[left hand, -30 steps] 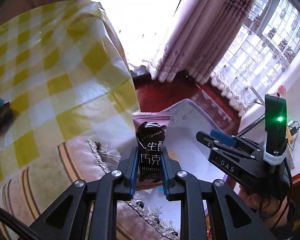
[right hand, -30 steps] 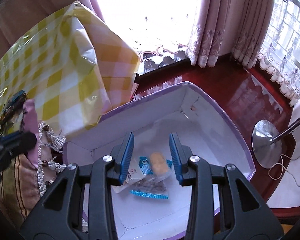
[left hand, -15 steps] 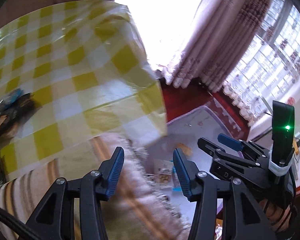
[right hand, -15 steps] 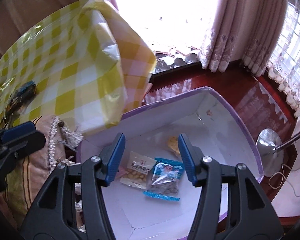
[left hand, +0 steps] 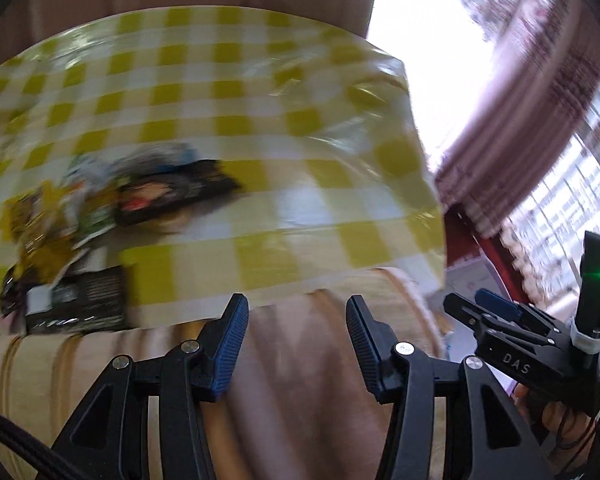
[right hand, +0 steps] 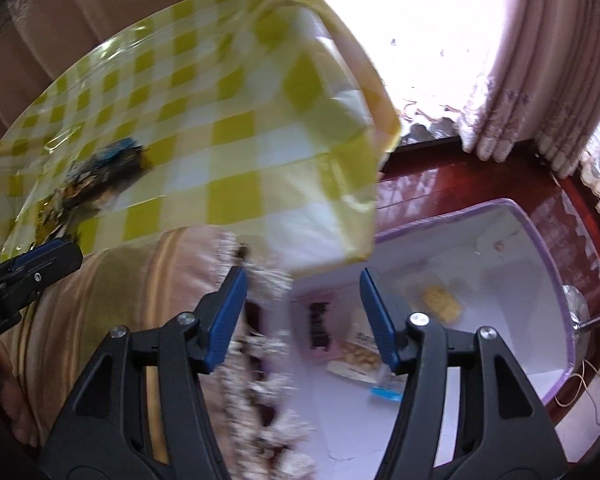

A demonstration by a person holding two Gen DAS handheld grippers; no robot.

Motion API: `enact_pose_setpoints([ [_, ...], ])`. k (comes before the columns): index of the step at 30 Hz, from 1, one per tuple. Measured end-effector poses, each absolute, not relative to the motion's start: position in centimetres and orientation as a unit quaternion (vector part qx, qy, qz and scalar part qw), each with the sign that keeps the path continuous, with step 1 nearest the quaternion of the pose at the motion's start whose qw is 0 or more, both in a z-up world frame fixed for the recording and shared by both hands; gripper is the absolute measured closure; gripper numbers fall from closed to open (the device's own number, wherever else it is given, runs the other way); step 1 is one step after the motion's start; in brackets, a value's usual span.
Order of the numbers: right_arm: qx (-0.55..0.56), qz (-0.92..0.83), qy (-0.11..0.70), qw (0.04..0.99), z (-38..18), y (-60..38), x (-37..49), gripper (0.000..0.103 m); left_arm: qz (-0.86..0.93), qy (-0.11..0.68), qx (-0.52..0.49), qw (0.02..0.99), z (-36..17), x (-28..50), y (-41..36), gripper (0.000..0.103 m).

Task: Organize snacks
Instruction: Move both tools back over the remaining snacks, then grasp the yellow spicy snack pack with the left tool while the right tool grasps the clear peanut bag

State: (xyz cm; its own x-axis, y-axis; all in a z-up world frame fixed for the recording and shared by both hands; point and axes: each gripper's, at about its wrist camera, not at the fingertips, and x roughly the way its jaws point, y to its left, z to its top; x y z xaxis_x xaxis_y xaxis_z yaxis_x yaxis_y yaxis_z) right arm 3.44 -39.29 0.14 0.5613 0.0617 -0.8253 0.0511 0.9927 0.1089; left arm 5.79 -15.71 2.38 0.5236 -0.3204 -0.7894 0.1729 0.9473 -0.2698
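Some snacks lie in the box point(right hand: 540, 264); a pile point(left hand: 100, 216) waits upper left on the tabletop point(left hand: 260, 160). The left gripper point(left hand: 296, 344) is spread and empty; the right gripper point(right hand: 302, 316) is opening, empty too.

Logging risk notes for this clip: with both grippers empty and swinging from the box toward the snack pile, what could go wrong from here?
1. The snack pile lies jumbled and overlapping on the checked cloth; the open left gripper may pinch two packets or a fold of cloth.
2. The right gripper, jaws opening and empty, hangs over the fringe beside the box; it could snag.
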Motion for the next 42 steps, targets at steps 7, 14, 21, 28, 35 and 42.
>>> enact_pose_setpoints([
  [7, 0.046, 0.031, 0.465, 0.883, 0.4, -34.7, 4.9, 0.038, -0.070, 0.456, -0.131, 0.878, 2.0, 5.3, -8.0, 0.051],
  [14, 0.030, 0.043, 0.460, 0.886, 0.7, -31.5, 6.5, 0.029, -0.001, 0.446, -0.184, 0.876, 1.1, 5.6, -0.2, 0.051],
  [21, 0.015, 0.049, 0.457, 0.888, 1.1, -28.5, 8.5, 0.020, 0.057, 0.428, -0.211, 0.877, 0.8, 7.3, 5.6, 0.051],
  [28, 0.003, 0.056, 0.449, 0.892, 1.7, -25.2, 11.2, 0.016, 0.087, 0.425, -0.267, 0.860, -0.7, 11.0, 10.5, 0.048],
  [35, -0.009, 0.075, 0.446, 0.892, 1.6, -21.2, 14.3, 0.014, 0.103, 0.440, -0.286, 0.845, -2.6, 15.0, 13.4, 0.048],
  [42, -0.024, 0.090, 0.447, 0.890, 1.1, -18.9, 15.8, 0.014, 0.103, 0.464, -0.273, 0.837, -4.1, 18.3, 13.5, 0.048],
])
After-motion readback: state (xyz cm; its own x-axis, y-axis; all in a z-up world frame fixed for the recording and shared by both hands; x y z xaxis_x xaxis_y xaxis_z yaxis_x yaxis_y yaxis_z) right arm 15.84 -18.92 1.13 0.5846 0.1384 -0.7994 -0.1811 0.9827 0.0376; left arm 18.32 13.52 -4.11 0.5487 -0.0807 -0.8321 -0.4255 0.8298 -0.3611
